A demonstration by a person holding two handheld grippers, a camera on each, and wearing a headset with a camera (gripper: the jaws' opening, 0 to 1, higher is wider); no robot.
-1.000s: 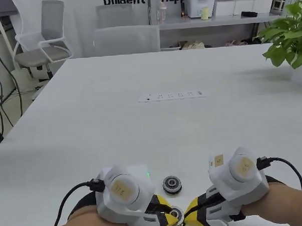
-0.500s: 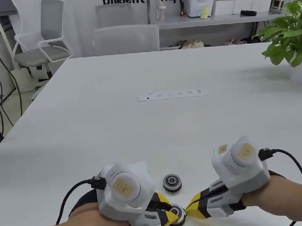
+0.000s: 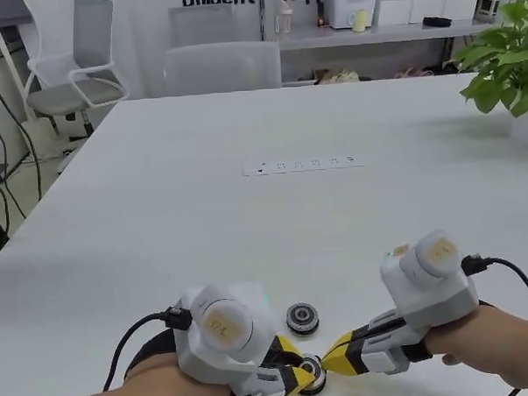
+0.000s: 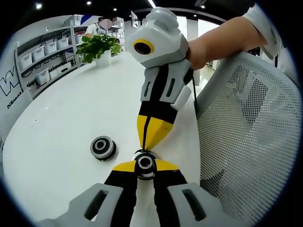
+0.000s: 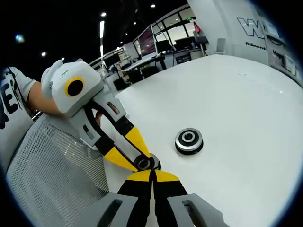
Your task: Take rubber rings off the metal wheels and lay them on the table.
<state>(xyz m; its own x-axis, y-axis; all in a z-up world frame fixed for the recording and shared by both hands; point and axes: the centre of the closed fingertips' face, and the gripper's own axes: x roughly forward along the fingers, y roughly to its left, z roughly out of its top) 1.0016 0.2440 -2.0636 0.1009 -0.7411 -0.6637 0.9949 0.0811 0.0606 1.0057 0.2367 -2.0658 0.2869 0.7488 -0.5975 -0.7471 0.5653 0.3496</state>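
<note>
Our left claw (image 3: pixel 298 380) clamps a metal wheel (image 4: pixel 145 163) between its tips. On that wheel's right, our right claw (image 3: pixel 332 364), pressed together and apparently nipping the rubber ring (image 4: pixel 144 153), has swung outward, so we judge the peel is beginning. A second wheel (image 3: pixel 302 318) lies just beyond both tips.

R hand-held gripper (image 3: pixel 330 363) pivoted out rightward about the gripped wheel (image 3: pixel 308 370).

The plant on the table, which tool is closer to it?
Right. The right tool is at the near edge on the plant's side; the left tool, gripping a wheel, is farther left.
</note>
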